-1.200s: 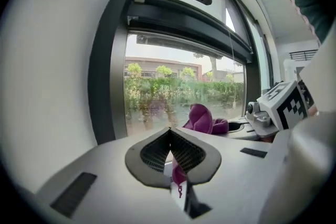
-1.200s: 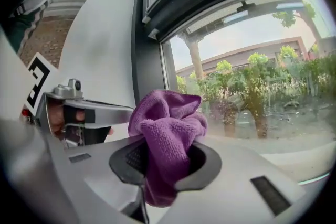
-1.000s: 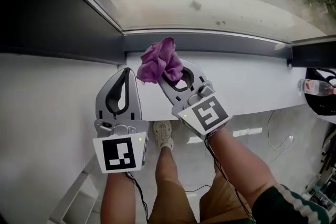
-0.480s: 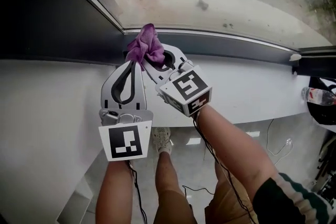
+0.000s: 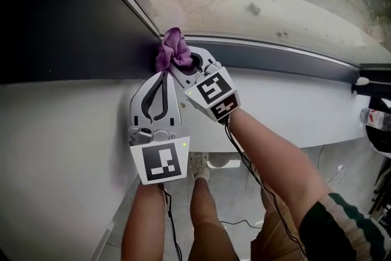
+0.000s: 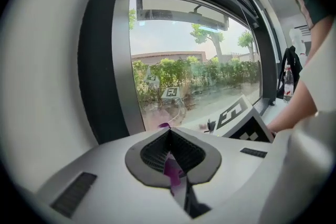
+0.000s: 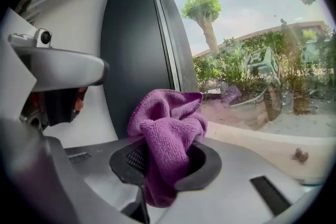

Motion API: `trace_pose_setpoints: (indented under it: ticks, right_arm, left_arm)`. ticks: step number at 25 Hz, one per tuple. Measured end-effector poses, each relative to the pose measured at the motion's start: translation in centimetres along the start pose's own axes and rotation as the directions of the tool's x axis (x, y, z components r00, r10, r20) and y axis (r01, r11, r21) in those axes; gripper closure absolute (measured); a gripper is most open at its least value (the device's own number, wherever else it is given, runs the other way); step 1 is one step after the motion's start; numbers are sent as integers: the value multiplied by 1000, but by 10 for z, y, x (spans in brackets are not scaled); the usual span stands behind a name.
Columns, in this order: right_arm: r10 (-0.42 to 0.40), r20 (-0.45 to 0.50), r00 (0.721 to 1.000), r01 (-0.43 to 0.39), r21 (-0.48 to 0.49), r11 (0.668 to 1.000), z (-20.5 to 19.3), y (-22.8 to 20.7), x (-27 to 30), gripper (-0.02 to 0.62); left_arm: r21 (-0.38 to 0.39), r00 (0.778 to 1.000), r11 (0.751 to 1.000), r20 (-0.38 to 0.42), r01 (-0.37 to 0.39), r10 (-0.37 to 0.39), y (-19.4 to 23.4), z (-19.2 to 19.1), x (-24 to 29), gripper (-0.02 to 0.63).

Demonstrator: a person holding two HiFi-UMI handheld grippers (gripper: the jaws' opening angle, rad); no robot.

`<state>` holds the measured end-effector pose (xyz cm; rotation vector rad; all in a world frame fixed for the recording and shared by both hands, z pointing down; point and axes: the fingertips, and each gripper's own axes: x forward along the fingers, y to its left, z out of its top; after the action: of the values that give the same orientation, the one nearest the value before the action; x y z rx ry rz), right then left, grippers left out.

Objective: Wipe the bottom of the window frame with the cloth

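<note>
Clamped cloth [image 5: 173,51] in right claw [image 5: 178,68] at left end of bottom frame [image 5: 275,55], left claw [image 5: 164,74] closed beside it; judged wipe just starting, next needing steady drag rightward along frame.

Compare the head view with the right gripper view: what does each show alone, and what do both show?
Head view only: the person's bare right forearm, a white shoe and a clear plastic bottle. Right gripper view only: a tall green tree against sky. Both: the crumpled purple cloth clamped in the right gripper, by the dark grey window frame.
</note>
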<state>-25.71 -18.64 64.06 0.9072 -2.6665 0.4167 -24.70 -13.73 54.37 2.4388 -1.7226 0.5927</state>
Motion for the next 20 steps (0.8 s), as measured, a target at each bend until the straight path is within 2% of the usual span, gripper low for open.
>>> trace_pose_setpoints:
  ticks: [6, 11, 20]
  right_arm:
    - [-13, -59, 998, 15, 26, 1000, -6, -7, 25, 488]
    - [-60, -144, 988, 56, -34, 998, -21, -8, 32, 489]
    - [-105, -213, 972, 92, -70, 993, -26, -17, 30, 492]
  left_arm:
    - [-59, 999, 998, -32, 5, -7, 6, -13, 5, 600]
    - [-99, 999, 995, -52, -1, -5, 7, -23, 5, 600]
    - [-64, 997, 998, -74, -4, 0, 10, -25, 5, 600]
